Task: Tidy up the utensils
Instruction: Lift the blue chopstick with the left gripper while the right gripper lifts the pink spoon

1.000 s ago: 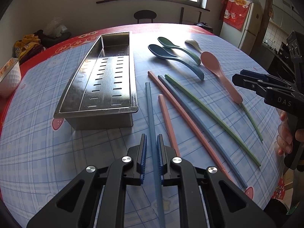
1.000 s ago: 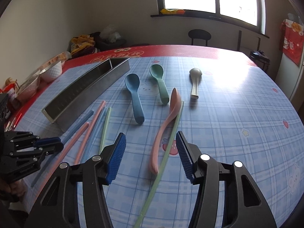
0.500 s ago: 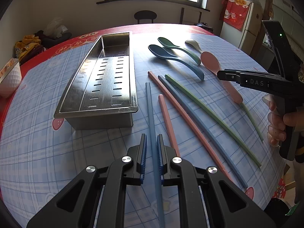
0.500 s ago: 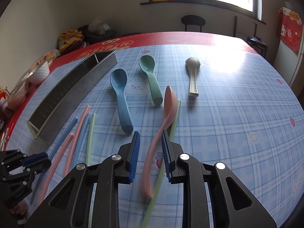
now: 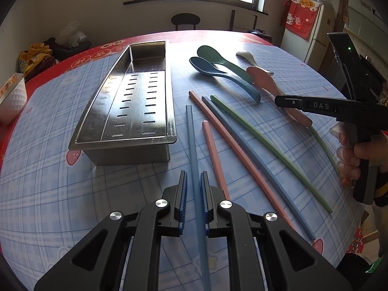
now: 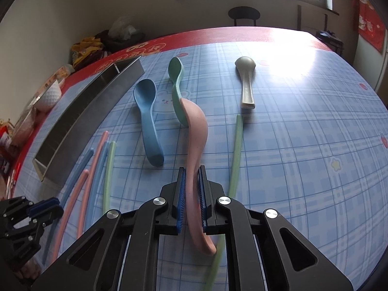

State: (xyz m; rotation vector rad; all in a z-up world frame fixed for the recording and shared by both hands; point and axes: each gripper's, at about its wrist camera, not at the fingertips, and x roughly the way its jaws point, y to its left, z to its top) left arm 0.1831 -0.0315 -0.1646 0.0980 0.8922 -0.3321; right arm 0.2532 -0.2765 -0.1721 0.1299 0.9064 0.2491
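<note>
L tongs [image 5: 193,202] pinch the blue chopstick [image 5: 191,145]. R tongs [image 6: 192,191] grip the pink spoon [image 6: 197,131] by its handle, prob. both headed for the steel tray [image 5: 135,97].

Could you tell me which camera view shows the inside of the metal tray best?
The left wrist view: it looks down into the metal tray, showing its slotted floor and far end wall. The right wrist view shows only the tray's outer side wall, edge-on.
</note>
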